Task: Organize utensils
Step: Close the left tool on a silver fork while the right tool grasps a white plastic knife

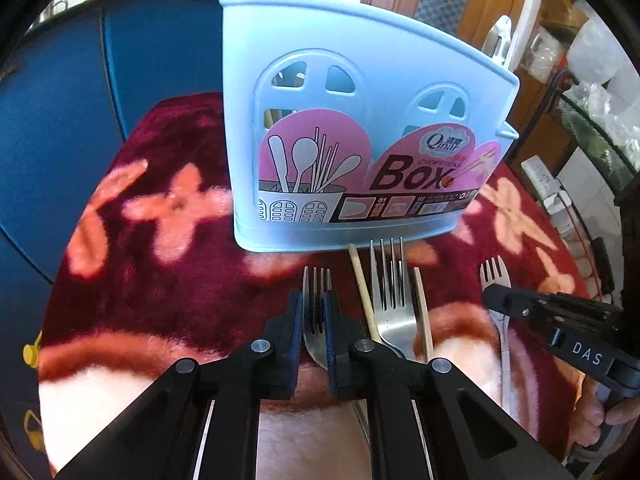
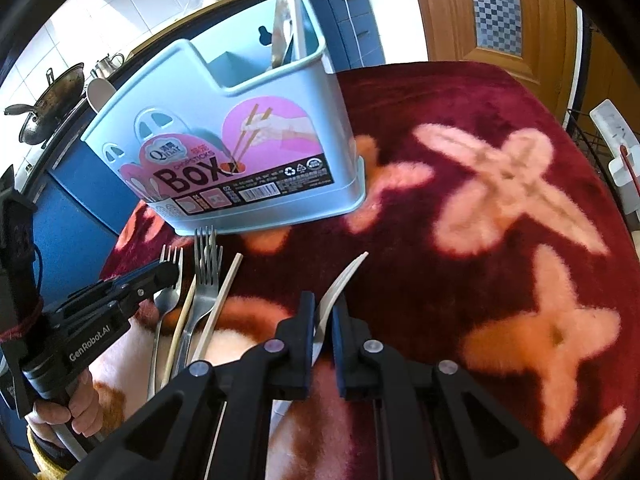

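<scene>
A light blue utensil box stands upright on the red floral cloth. In front of it lie a small fork, a larger fork and two pale chopsticks. My left gripper is shut on the small fork's head, with its blue pads on either side of the tines. My right gripper is shut on another fork, which is turned on its edge with its tines pointing away.
A metal utensil sticks out of the box's low end, and more items stand in its tall end. Blue cabinets lie behind the table. A wok sits far left. A hand holds the left gripper's handle.
</scene>
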Demonstrator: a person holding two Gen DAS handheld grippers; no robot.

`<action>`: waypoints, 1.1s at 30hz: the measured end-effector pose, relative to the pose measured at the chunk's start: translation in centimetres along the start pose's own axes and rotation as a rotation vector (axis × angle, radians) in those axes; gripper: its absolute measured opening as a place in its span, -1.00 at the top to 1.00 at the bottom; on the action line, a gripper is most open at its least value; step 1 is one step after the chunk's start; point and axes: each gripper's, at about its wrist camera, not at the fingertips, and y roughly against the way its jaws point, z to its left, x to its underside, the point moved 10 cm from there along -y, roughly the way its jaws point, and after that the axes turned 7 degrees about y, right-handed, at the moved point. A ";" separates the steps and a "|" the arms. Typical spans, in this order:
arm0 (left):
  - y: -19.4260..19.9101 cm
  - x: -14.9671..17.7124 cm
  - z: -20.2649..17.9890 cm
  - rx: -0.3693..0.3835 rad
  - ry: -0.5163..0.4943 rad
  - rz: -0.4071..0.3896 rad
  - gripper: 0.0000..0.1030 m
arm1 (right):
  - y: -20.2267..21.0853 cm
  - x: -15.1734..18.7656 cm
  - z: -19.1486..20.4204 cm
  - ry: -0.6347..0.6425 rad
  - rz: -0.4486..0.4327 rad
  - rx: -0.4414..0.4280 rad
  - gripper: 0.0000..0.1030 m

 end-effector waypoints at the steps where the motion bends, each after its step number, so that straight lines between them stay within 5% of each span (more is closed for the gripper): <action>1: -0.1 0.0 0.0 -0.002 0.001 0.002 0.80 | 0.0 0.0 0.0 -0.001 0.002 -0.001 0.80; 20: -1.1 -0.2 0.0 -0.033 0.008 0.023 0.74 | -0.4 0.0 -0.2 -0.014 0.019 -0.028 0.80; 33: 1.6 0.0 1.2 0.001 0.041 -0.033 0.93 | 0.6 0.0 0.1 -0.033 -0.029 -0.037 0.86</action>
